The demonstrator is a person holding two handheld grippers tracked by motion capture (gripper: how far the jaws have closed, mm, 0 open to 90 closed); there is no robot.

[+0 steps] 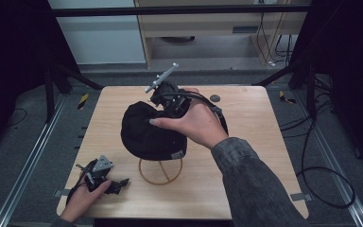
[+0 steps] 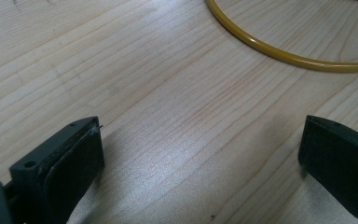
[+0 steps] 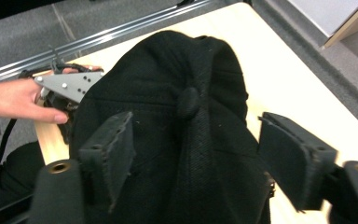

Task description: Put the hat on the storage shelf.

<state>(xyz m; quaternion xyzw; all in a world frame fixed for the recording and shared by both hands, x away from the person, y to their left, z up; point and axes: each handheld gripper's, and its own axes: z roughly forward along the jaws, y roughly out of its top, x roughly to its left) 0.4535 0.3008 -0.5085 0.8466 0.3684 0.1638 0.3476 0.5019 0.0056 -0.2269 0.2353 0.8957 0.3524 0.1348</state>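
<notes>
Right gripper view: our right gripper (image 3: 196, 158) hangs wide over the cap (image 3: 182, 116) on its stand (image 1: 160, 172), crown button between the jaws; left gripper (image 1: 105, 179) rests wide, empty, well apart.

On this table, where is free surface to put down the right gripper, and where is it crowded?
Free: the table's right side beside the sleeve, and the far-left corner behind the black cap. Crowded: the middle, with the cap on its yellow wire stand, and the near-left corner, where the left gripper rests.
</notes>
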